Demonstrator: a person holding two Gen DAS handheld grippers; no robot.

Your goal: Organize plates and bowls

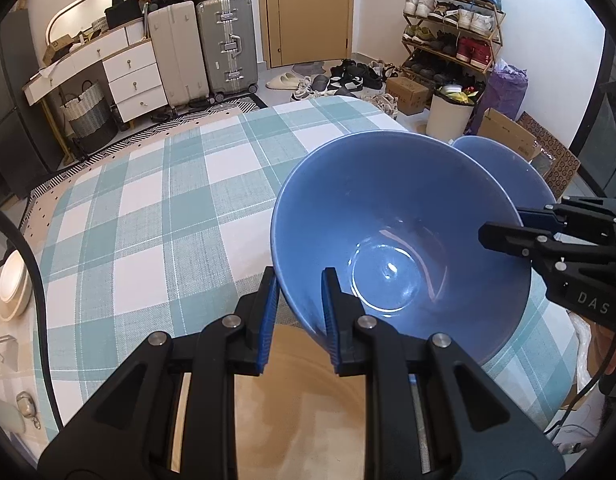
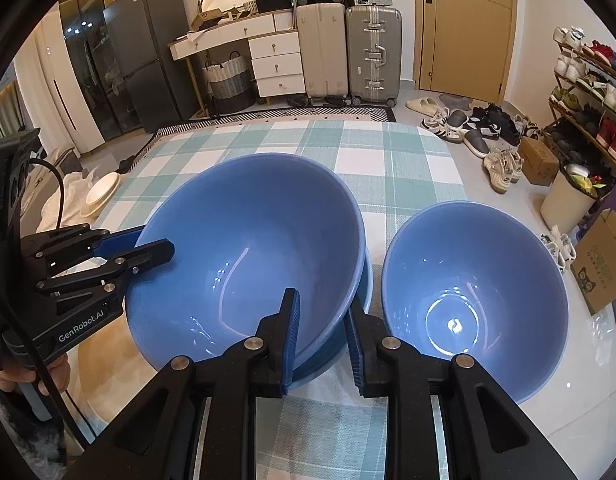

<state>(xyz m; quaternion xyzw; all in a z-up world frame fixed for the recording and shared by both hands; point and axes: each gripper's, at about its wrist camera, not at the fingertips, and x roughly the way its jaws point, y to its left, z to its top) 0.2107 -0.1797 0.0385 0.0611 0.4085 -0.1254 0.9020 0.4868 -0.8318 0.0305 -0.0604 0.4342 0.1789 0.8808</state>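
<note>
Two wrist views of a table covered by a green-and-white checked cloth (image 2: 391, 160). In the right wrist view, a large blue bowl (image 2: 248, 256) fills the centre of the frame and sits nested in a second blue bowl (image 2: 365, 280), of which only a thin rim shows at its right and lower edge. The right gripper (image 2: 321, 344), at lower centre, straddles the near rim of this pair: one finger lies inside the large bowl, the other outside the stack, and whether the pads press the rims cannot be told. The left gripper (image 2: 148, 246) enters from the left edge and holds the large bowl's left rim, one finger inside and the blue-padded one outside. A smaller blue bowl (image 2: 473, 300) stands just beside the stack at lower right, near the table's right edge. In the left wrist view, the left gripper (image 1: 299, 312) at lower centre is clamped on the near rim of the large blue bowl (image 1: 391, 216), which appears tilted toward the camera; the right gripper (image 1: 503, 228) reaches its far rim from the right edge, and the smaller bowl (image 1: 487, 156) shows behind it. A white dish (image 2: 102, 192) lies off the table at centre left.
</note>
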